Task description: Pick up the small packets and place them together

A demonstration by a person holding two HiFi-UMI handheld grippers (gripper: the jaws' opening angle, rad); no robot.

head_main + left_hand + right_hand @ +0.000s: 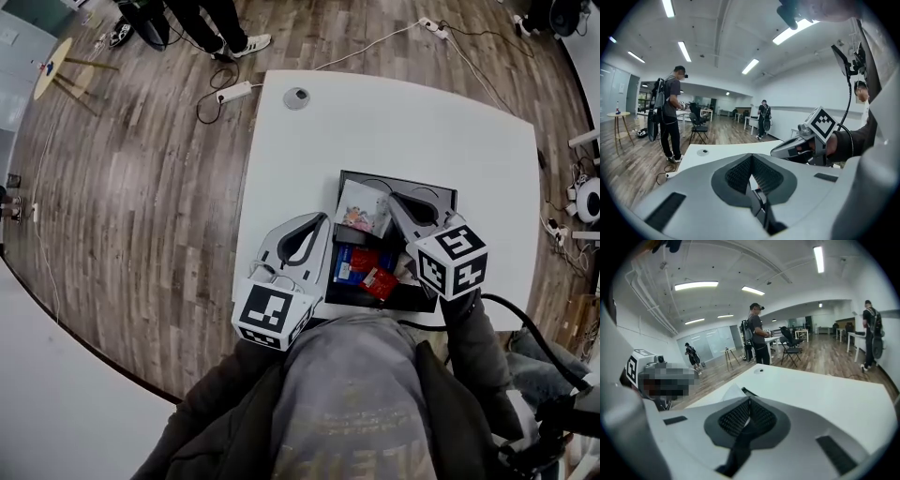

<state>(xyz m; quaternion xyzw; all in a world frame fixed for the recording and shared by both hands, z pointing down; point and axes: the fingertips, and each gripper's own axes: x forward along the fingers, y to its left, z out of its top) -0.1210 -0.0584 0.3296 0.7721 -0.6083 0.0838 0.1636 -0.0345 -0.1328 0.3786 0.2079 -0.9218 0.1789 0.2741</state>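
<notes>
A black tray (441,200) sits on the white table (394,122) near its front edge. Inside lie a clear packet with pink contents (364,208), two red packets (379,279) and a blue one (345,263). My left gripper (322,217) hovers over the table just left of the tray; its jaws meet at the tip (751,155) with nothing between them. My right gripper (394,197) reaches over the tray's far right part, just right of the clear packet, jaws shut (750,399) and empty. The clear packet's white corner (730,392) shows just past them.
A round cable port (296,97) is set in the table's far left. A power strip (234,91) and cables lie on the wood floor beyond. A person (670,117) stands near that far side. A folding chair (698,126) stands farther off.
</notes>
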